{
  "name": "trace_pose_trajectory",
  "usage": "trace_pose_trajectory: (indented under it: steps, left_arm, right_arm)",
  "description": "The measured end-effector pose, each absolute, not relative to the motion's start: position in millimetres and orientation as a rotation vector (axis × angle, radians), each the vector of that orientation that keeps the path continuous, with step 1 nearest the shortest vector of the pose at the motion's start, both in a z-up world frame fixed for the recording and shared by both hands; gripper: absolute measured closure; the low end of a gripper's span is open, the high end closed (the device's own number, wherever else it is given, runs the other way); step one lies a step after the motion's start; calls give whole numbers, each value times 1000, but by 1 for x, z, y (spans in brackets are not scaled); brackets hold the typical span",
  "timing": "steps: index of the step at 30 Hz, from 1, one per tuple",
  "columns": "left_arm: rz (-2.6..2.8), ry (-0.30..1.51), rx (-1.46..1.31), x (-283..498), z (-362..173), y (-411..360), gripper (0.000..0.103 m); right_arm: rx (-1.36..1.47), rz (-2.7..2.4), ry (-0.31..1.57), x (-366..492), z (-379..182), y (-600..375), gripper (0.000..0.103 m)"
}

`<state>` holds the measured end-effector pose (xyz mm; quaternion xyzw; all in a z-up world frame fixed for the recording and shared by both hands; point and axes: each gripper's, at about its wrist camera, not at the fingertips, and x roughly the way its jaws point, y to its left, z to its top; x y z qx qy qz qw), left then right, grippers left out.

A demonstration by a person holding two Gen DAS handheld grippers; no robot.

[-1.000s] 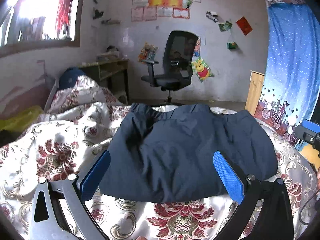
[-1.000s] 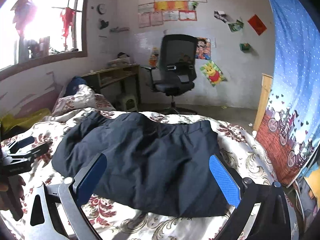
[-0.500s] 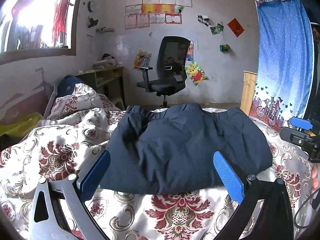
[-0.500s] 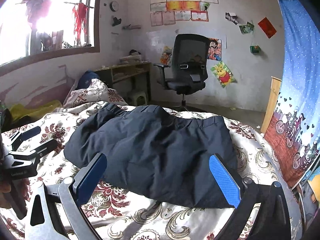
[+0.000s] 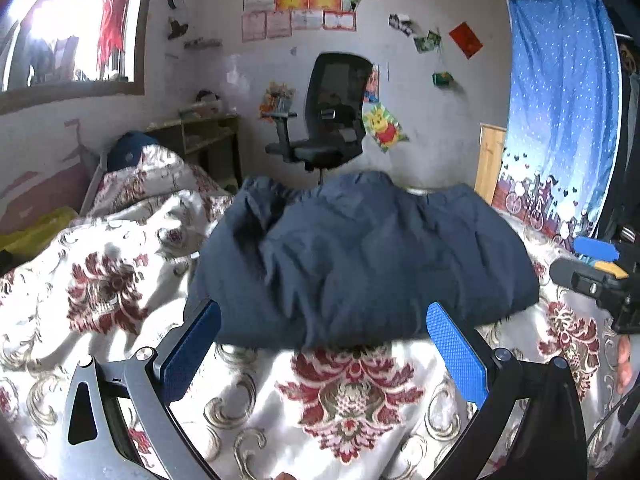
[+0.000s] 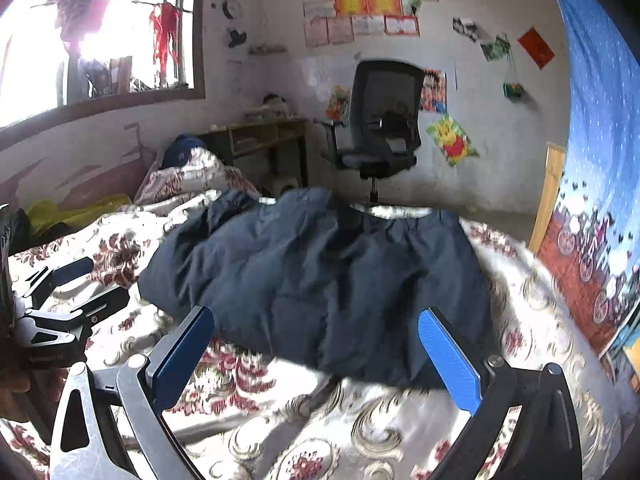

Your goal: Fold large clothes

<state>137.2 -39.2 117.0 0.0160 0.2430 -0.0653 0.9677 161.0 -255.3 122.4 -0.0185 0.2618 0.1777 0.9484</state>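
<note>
A dark navy garment (image 5: 360, 256) lies folded in a thick bundle on the floral bed cover (image 5: 344, 396); it also shows in the right wrist view (image 6: 328, 280). My left gripper (image 5: 324, 344) is open and empty, hovering just short of the garment's near edge. My right gripper (image 6: 316, 348) is open and empty, above the bed cover (image 6: 372, 432) by the garment's near right corner. Each gripper shows in the other's view: the right one at the right edge (image 5: 592, 272), the left one at the left edge (image 6: 68, 292).
A black office chair (image 5: 332, 120) stands beyond the bed by the postered wall. A wooden desk (image 5: 200, 136) is at the back left under the window. A blue curtain (image 5: 560, 120) hangs on the right. A floral pillow (image 5: 152, 176) and a yellow cloth (image 5: 36, 232) lie at left.
Both grippers have pulled back and risen a little from the garment, staying open. The garment lies as before.
</note>
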Motion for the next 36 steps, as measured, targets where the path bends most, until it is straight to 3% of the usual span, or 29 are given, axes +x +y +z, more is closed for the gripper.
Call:
trace_pose_trajectory:
  steps: [9,36]
  left_arm:
    - [-118,552,13,144,101,-38,2]
    - [-108,553,9,148,98,-39,2]
  right_arm:
    - [4,322,618,166,97,-265,0]
    - [-1,316,624,172,95,-262,0]
